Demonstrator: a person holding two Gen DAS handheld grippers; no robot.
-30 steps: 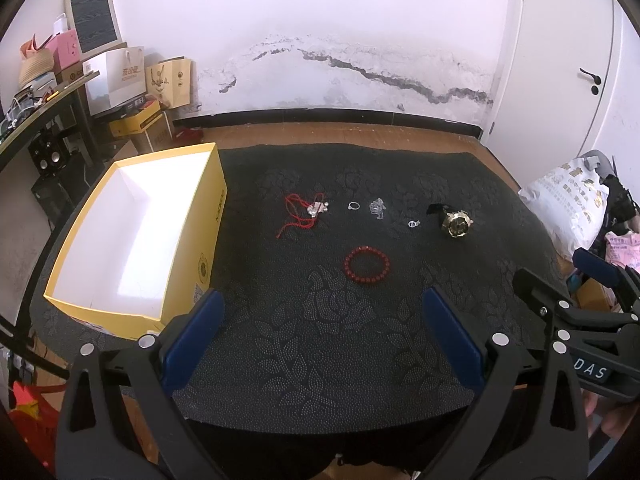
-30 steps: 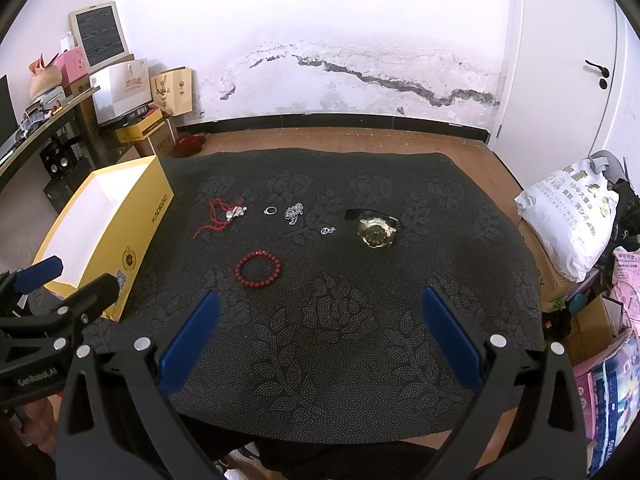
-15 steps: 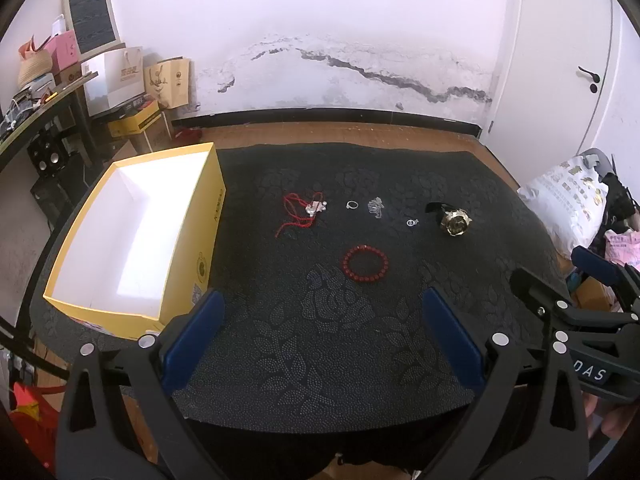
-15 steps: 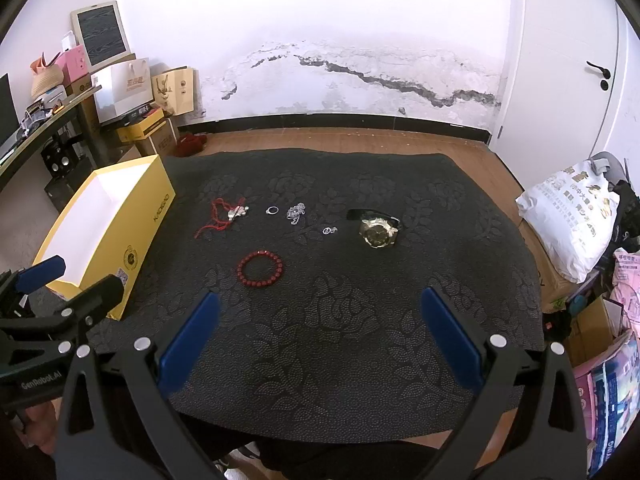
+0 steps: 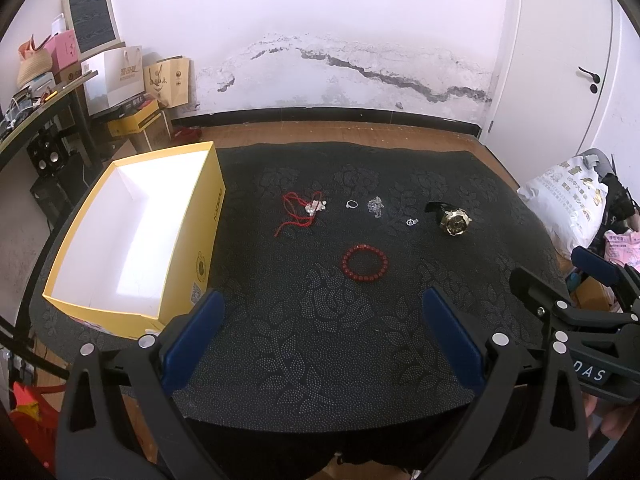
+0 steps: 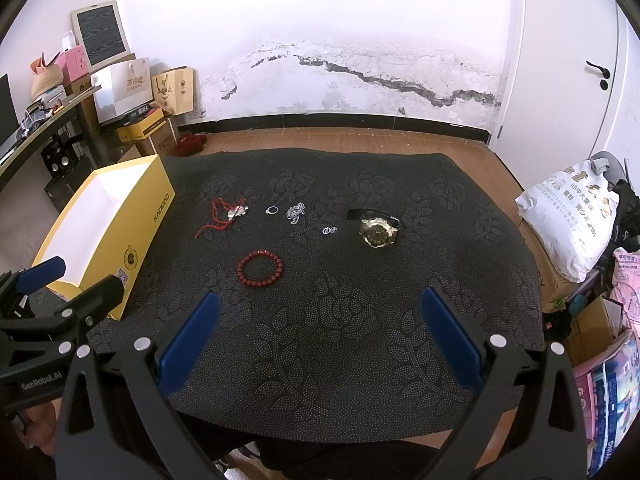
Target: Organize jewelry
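On the black patterned mat (image 5: pixel 320 340) lie a red bead bracelet (image 5: pixel 365 263), a red cord with a silver charm (image 5: pixel 301 213), a silver ring (image 5: pixel 351 204), a silver chain (image 5: pixel 375 206), a small silver piece (image 5: pixel 411 222) and a gold watch (image 5: pixel 453 221). An open yellow box (image 5: pixel 132 232) with a white inside stands at the left. My left gripper (image 5: pixel 320 312) is open and empty near the mat's front edge. My right gripper (image 6: pixel 320 312) is open and empty; the bracelet (image 6: pixel 260 269) and watch (image 6: pixel 376 231) lie ahead of it.
A white sack (image 6: pixel 568 220) and bags stand to the right of the mat. A desk (image 5: pixel 40 108) with boxes and paper bags (image 5: pixel 120 76) is at the far left. A wooden floor and white wall lie beyond the mat.
Both views have shifted only slightly; the jewelry sits a little lower in the right wrist view. Nothing on the mat has moved and both grippers stay open.
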